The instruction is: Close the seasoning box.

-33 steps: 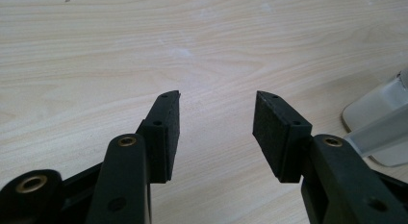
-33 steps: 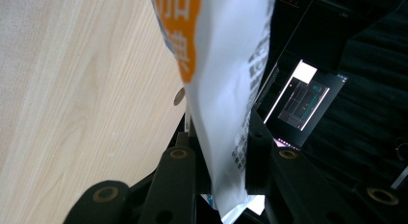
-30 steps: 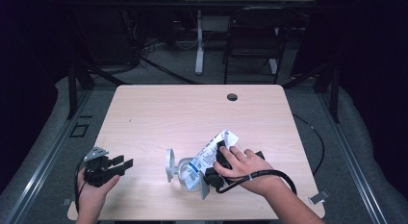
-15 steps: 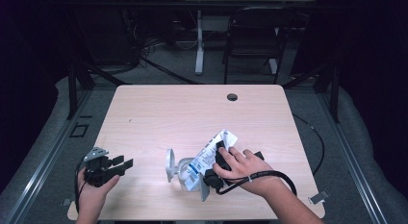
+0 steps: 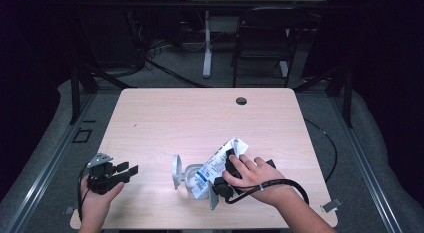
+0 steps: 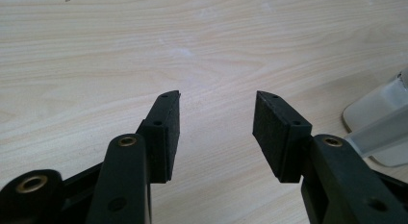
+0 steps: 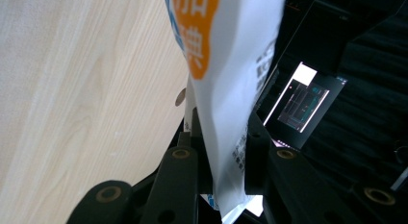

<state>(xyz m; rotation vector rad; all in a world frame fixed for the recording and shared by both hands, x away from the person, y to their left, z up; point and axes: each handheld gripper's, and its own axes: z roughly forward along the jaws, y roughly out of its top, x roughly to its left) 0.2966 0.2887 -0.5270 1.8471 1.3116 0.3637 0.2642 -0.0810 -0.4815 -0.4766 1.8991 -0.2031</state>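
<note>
A white printed bag [image 5: 220, 160] is gripped between the jaws of the right tool [image 5: 226, 179], near the front middle of the wooden desk [image 5: 200, 118]; its mouth is tipped over a clear plastic jar [image 5: 192, 175] with an open hinged lid [image 5: 175, 171]; the left tool [image 5: 127, 172] is held apart at the front left, jaws wide and empty over bare wood.
</note>
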